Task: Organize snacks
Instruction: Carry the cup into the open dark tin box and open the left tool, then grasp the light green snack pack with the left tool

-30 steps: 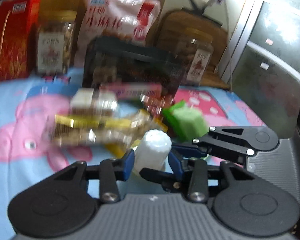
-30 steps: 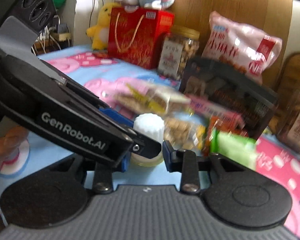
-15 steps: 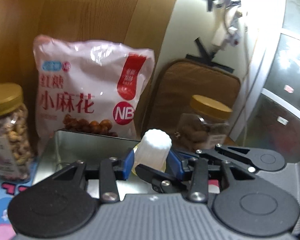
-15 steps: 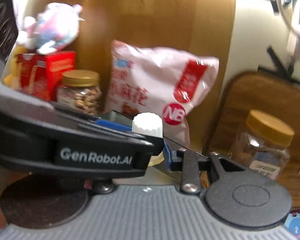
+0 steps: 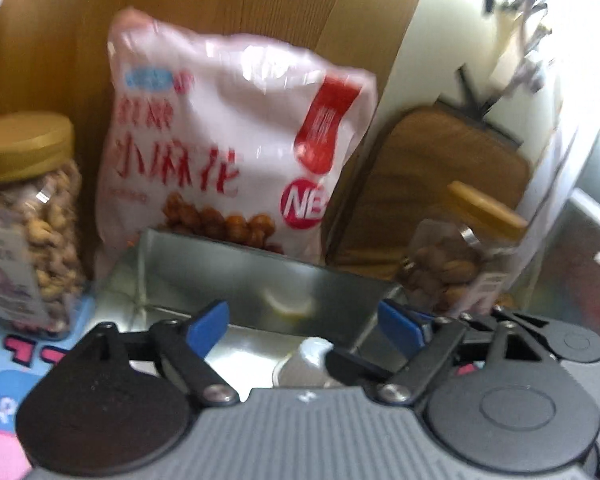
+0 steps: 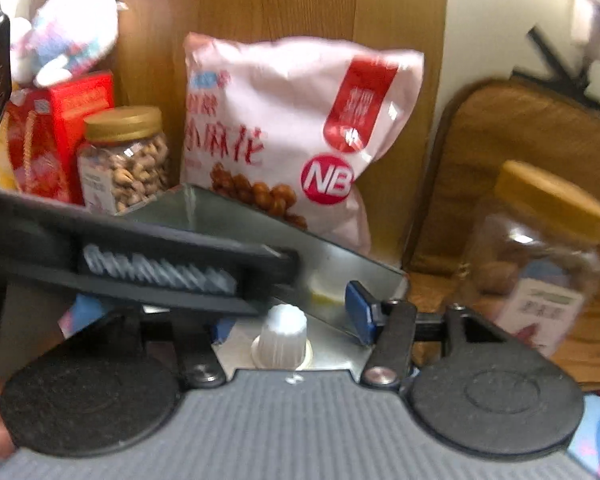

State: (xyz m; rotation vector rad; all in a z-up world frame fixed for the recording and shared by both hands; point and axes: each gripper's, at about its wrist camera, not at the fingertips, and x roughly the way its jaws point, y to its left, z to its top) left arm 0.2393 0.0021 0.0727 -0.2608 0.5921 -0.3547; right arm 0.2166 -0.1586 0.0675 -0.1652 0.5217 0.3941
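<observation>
A small white ribbed cup snack stands on the floor of an open metal tin, free of both grippers. In the left wrist view the cup is low, partly hidden behind the gripper body, inside the tin. My left gripper is open, blue pads wide apart above the cup. My right gripper is open too; its left finger is hidden behind the left gripper's black arm, which crosses in front.
Behind the tin leans a big pink snack bag. A nut jar with gold lid stands left, another jar right, a red box with a plush toy far left. A wooden panel backs them.
Both grippers have opened and let go of the white cup. It has dropped from between the fingers and now stands in the tin.
</observation>
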